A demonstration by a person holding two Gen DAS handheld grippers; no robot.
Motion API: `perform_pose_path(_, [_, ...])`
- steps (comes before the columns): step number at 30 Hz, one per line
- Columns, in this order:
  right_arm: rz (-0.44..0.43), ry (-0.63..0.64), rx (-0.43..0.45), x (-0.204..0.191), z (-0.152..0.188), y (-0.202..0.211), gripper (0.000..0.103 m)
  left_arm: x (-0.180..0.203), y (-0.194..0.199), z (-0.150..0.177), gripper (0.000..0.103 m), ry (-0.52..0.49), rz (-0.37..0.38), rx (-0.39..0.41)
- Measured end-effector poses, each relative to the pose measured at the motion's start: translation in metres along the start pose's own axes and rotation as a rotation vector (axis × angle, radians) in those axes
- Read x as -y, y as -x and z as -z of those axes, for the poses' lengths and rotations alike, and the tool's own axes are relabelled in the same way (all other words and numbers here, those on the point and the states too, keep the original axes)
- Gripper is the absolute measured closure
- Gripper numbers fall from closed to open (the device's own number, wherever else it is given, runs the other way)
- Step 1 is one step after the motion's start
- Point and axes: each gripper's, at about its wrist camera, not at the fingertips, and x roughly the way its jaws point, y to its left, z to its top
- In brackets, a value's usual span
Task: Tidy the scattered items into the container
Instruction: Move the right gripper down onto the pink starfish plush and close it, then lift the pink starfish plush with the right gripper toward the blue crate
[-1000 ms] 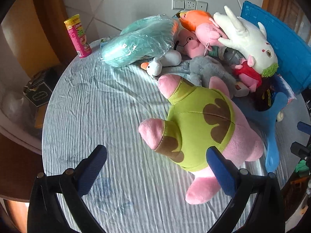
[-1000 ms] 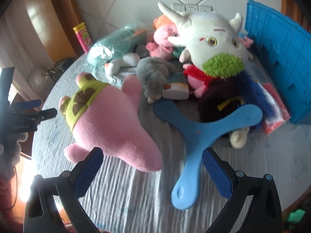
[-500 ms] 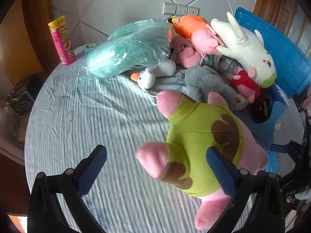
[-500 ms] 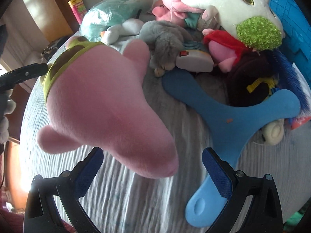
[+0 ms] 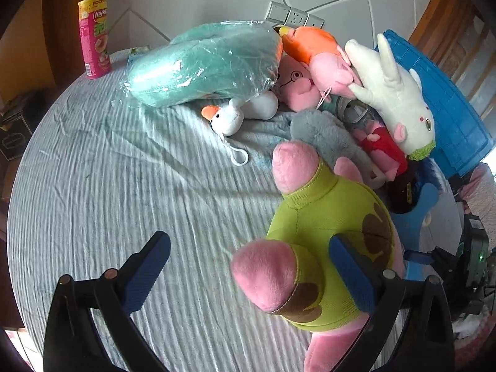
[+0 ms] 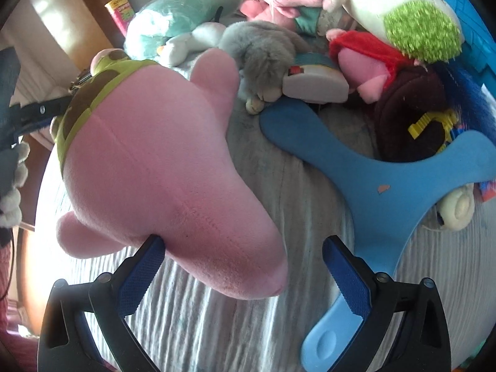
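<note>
A big pink star plush in green shorts (image 5: 328, 248) (image 6: 155, 161) lies on the round table. My left gripper (image 5: 248, 272) is open, with one pink leg of the plush between its fingers. My right gripper (image 6: 243, 271) is open too, and the plush's pointed pink head lies between its fingers, touching the left one. Behind it sits a heap of toys: a white horned plush (image 5: 393, 93) (image 6: 387, 3), a grey plush (image 6: 260, 52), a teal bagged plush (image 5: 201, 65), a small duck (image 5: 229, 117). The blue container (image 5: 440, 102) (image 6: 465, 9) stands at the far right.
A blue three-armed boomerang (image 6: 387, 179) lies right of the star plush. A pink chip can (image 5: 94, 37) stands at the table's far left edge. The striped grey tablecloth (image 5: 124, 186) shows bare on the left half. A tiled wall with sockets (image 5: 294, 17) rises behind.
Both grippers have moved in on the star plush from opposite ends. Its leg now lies between my left fingers and its head between my right fingers. Both stay open.
</note>
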Motion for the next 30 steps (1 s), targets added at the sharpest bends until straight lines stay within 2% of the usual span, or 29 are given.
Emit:
perform_pose_path(3, [-0.001,0.032,0.003,-0.005,0.001,-0.004,0.000,0.008,-0.012,0.007,0.000,-0.018,0.002,-0.039])
perform_pose_path(6, [-0.017,0.020,0.003,-0.002,0.001,-0.008,0.000,0.012,-0.017,0.012,0.000,0.001,0.020,-0.017])
perform_pose_path(8, [-0.030,0.006,0.003,0.001,0.002,-0.011,0.000,0.009,-0.017,0.013,0.000,0.024,0.028,-0.031])
perform_pose_path(11, [-0.003,0.026,0.017,-0.002,0.007,-0.003,0.000,0.006,-0.002,0.014,0.000,0.016,0.026,-0.038])
perform_pose_path(14, [0.019,0.052,0.050,-0.009,0.013,0.008,0.000,0.003,0.016,0.018,0.000,-0.039,-0.046,-0.001])
perform_pose_path(18, [0.066,0.100,0.038,-0.017,0.020,0.001,0.000,0.003,0.021,0.031,0.000,-0.134,-0.120,-0.015])
perform_pose_path(20, [0.068,0.105,0.043,-0.018,0.019,-0.001,0.000,0.008,0.015,0.036,0.000,-0.192,-0.132,-0.029])
perform_pose_path(22, [0.078,0.117,0.062,-0.019,0.016,-0.003,0.000,0.014,0.008,0.036,0.000,-0.219,-0.105,-0.031])
perform_pose_path(25, [0.083,0.164,0.092,-0.023,0.010,-0.005,0.000,0.023,-0.001,0.026,0.000,-0.231,-0.052,0.009])
perform_pose_path(29, [0.033,0.182,0.113,-0.022,0.003,-0.008,0.000,0.030,-0.019,0.013,0.000,-0.197,0.117,-0.010])
perform_pose_path(30, [0.025,0.180,0.111,-0.022,0.002,-0.009,0.000,0.032,-0.023,0.011,0.005,-0.185,0.157,-0.013])
